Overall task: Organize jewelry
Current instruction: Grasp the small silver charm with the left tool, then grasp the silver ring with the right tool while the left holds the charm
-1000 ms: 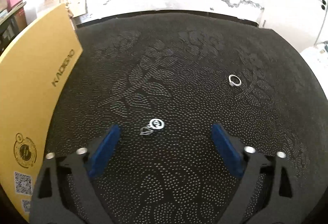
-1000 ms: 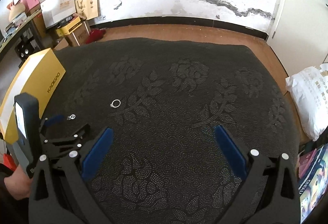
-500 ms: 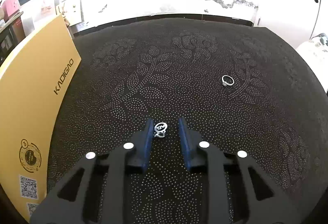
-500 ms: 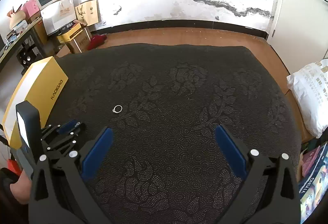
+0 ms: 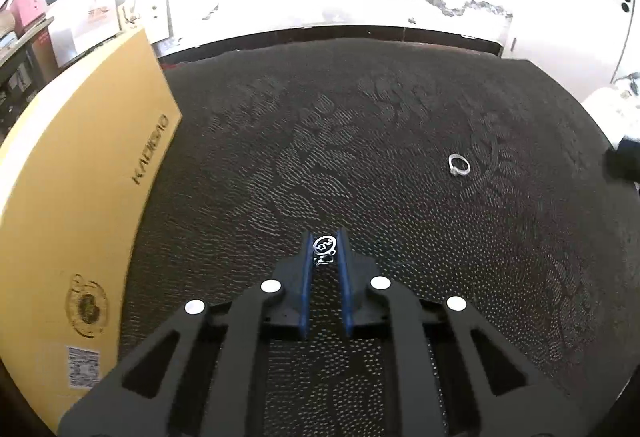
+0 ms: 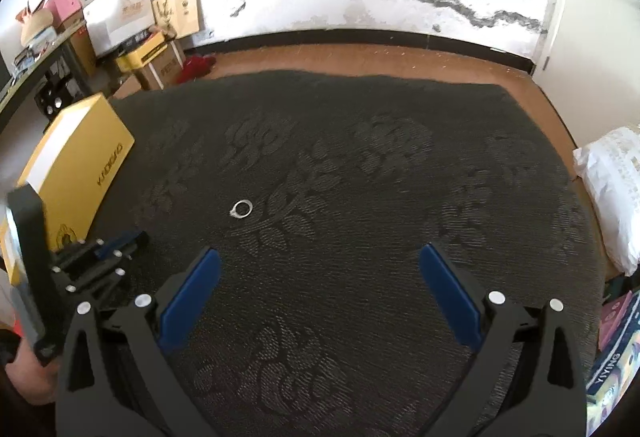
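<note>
A small silver charm with a round face lies on the black patterned cloth. My left gripper has its blue pads closing in on the charm from both sides, touching it. A silver ring lies loose on the cloth, farther out and to the right of that gripper. In the right wrist view the same ring sits ahead and to the left of my right gripper, which hangs open over bare cloth. My left gripper shows low at the left there.
A long yellow box lies along the cloth's left edge, also visible as the yellow box. Cartons and bags are stacked at the back left. A white pillow and books sit at the right.
The left jaws went from wide apart to closed around the silver charm. The right gripper drifted a little forward and down, still open.
</note>
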A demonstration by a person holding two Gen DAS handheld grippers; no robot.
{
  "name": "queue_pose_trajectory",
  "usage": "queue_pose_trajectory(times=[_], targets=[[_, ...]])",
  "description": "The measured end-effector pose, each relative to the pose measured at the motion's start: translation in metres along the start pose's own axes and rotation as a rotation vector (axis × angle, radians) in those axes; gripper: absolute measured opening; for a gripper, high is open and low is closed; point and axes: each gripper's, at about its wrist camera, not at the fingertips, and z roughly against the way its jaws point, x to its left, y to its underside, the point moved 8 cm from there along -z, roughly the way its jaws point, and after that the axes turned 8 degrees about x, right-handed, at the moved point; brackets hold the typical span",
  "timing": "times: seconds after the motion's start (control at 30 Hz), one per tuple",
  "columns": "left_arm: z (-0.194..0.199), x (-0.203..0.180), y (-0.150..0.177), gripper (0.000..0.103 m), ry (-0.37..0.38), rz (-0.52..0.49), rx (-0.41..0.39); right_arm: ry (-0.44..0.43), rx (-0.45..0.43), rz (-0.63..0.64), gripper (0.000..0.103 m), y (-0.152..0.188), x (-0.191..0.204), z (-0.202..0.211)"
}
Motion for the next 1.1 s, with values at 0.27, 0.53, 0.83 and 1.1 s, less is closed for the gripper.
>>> queue_pose_trajectory(times=[0.27,0.53,0.83,1.1], targets=[[0.025,0.006,-0.013,0.012,0.03,0.016,-0.013,0.007,0.098,0.07,0.096,0.005,0.032,-0.066],[0.033,0.016,-0.017,0.012,0.067,0.028,-0.003,0.032,0.014,0.123,0.097,-0.014,0.051,-0.091],[0.03,0.039,-0.011,0.012,0.063,0.053,0.019,0.007,-0.026,0.152,0.065,-0.028,0.06,-0.091],[0.031,0.042,-0.012,0.012,0.07,0.054,0.017,-0.019,-0.031,0.196,0.037,-0.029,0.073,-0.088]])
